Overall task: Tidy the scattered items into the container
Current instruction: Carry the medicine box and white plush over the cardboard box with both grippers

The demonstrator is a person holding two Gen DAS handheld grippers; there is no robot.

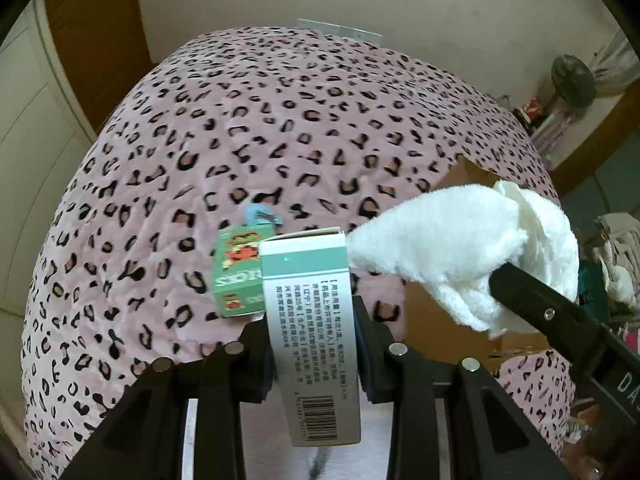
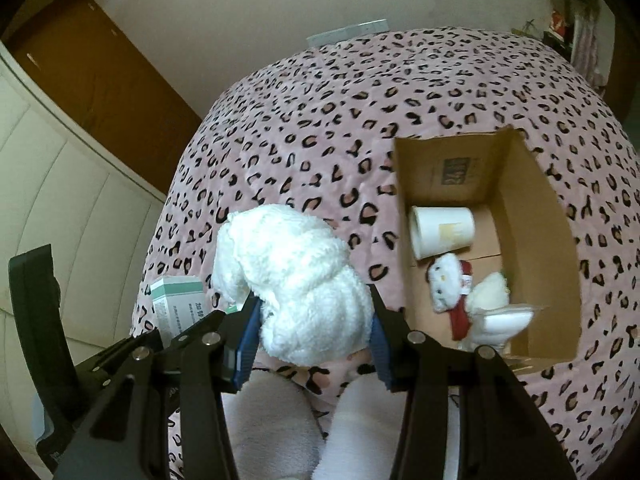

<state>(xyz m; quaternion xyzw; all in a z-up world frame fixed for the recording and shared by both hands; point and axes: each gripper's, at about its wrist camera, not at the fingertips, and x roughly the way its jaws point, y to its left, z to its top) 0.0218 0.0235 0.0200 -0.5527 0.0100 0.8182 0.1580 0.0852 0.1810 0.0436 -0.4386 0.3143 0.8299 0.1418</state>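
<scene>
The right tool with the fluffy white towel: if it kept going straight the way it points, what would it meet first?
Probably the leopard-print bedspread. The right tool, shut on the white towel, points at bare cover left of the cardboard box; depth is hard to judge.

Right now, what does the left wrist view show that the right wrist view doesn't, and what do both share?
Only the left wrist view: a green carton and a blue clip on the bedspread. Only the right wrist view: the inside of the cardboard box, holding a paper cup and a plush toy. Both: the white towel in the right tool and the medicine box in the left tool.
</scene>
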